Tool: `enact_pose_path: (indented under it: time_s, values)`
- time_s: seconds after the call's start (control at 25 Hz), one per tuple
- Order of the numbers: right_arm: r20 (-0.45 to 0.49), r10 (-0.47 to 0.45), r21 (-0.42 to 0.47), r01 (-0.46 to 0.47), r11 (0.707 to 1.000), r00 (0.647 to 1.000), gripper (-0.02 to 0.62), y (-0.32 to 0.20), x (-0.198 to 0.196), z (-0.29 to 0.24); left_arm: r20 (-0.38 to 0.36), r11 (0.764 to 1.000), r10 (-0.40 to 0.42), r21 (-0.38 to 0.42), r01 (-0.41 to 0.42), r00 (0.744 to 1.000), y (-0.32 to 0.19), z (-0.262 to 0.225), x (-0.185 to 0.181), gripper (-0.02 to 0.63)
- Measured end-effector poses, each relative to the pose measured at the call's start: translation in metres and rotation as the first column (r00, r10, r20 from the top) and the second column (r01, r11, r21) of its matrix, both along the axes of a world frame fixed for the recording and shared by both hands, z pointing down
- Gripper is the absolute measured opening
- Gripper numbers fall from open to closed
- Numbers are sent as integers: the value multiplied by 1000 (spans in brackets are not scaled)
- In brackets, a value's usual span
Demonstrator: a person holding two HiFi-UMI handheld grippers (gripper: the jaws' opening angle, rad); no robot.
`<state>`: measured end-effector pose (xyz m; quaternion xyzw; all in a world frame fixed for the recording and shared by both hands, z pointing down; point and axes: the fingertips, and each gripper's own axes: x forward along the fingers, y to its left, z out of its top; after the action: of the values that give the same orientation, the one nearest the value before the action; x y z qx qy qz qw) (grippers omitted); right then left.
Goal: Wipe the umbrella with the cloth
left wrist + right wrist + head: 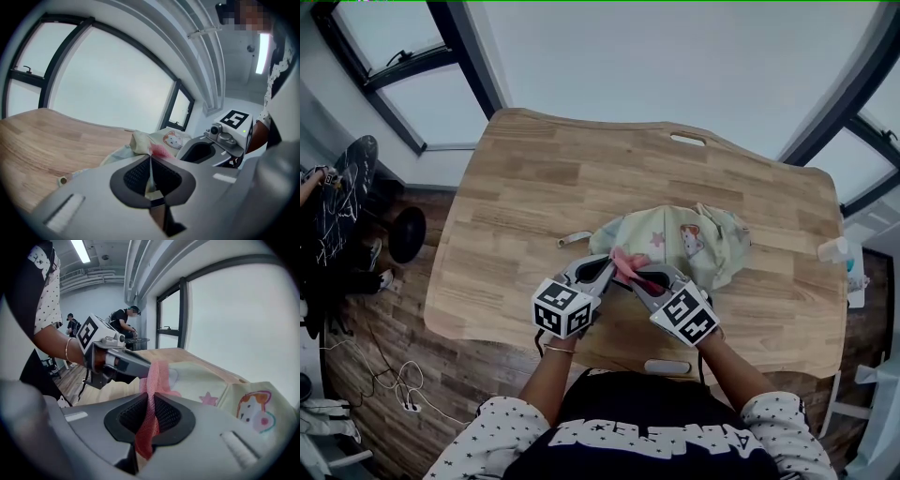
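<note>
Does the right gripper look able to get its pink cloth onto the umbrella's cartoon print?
Probably yes. The right gripper, shut on the pink cloth, sits right at the umbrella; the cartoon print lies uncovered beside it, and the left gripper pinches fabric on the other side.

A light wooden table [534, 187] with rounded corners and a slot handle [687, 140] at its far edge stands on a dark plank floor [384, 347]. Dark-framed windows [422, 89] run along the far left and far right, bright with pale daylight. White cables [405, 389] lie on the floor at near left. The right gripper view shows a lit ceiling strip light [82, 250] and people [123, 322] far off beside a window.
</note>
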<state>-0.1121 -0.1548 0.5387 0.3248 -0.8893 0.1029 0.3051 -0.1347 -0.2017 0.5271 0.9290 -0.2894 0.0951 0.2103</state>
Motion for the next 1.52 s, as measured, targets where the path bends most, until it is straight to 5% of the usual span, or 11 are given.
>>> enact_pose_path:
  time_s: [0.4, 0.84, 1.16, 1.52]
  values:
    - [18, -58, -33, 59, 998, 998, 49, 25, 1, 2, -11, 1000, 8, 25, -8, 1000, 2, -7, 5, 3]
    - [90, 93, 181, -108, 977, 992, 49, -33, 53, -68, -20, 999, 10, 47, -9, 1000, 4, -13, 6, 2]
    - [-44, 185, 235, -170, 957, 982, 49, -97, 98, -70, -27, 999, 6, 42, -5, 1000, 7, -13, 6, 3]
    - [-189, 95, 169, -63, 984, 977, 49, -76, 104, -22, -25, 999, -3, 40, 4, 1000, 8, -12, 6, 3]
